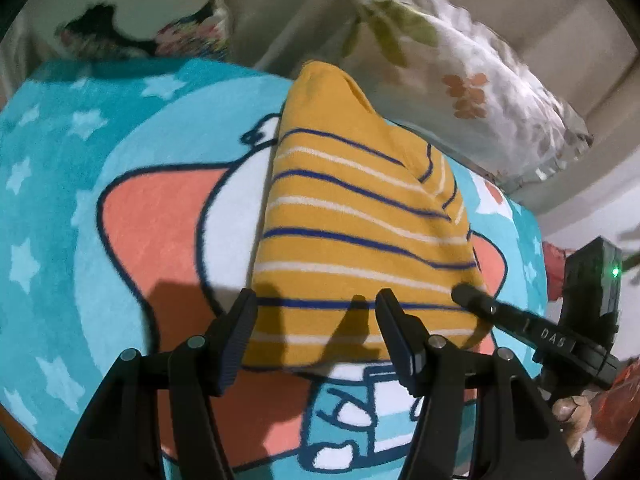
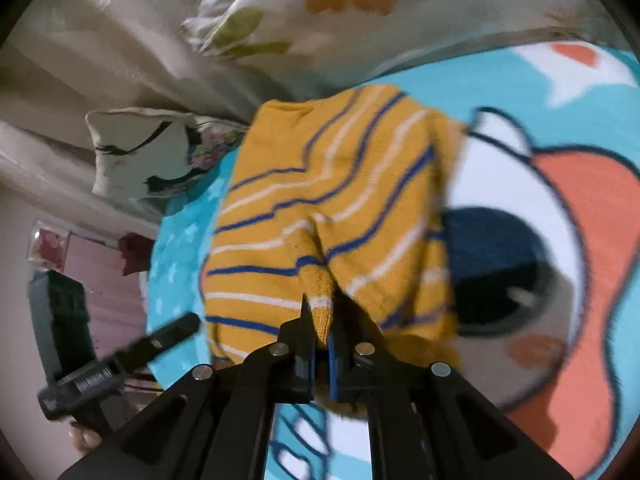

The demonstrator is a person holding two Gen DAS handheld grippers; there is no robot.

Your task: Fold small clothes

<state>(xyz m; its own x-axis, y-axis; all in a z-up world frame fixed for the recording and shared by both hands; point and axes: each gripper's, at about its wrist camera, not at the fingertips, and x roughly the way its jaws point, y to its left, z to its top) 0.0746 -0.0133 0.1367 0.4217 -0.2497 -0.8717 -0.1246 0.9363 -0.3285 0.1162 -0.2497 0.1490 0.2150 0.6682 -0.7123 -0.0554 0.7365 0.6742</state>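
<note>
A mustard-yellow knit garment (image 1: 352, 240) with blue and white stripes lies folded lengthwise on a turquoise cartoon blanket (image 1: 80, 184). My left gripper (image 1: 316, 306) hovers over the garment's near edge, open, its fingers casting shadows on the knit. My right gripper (image 2: 320, 320) is shut on a pinched ridge of the yellow garment (image 2: 320, 184), which rises in a fold toward its jaws. In the left wrist view the right gripper (image 1: 466, 294) comes in from the right at the garment's near right edge. The left gripper (image 2: 184, 326) shows at the lower left of the right wrist view.
A floral pillow (image 1: 460, 80) lies just beyond the garment, against a beige headboard. A second pillow (image 1: 132, 12) with a dark print sits at the far left corner. The bed's edge drops off at the right, beside red items (image 1: 554, 264). A thumb (image 1: 568, 412) shows on the right handle.
</note>
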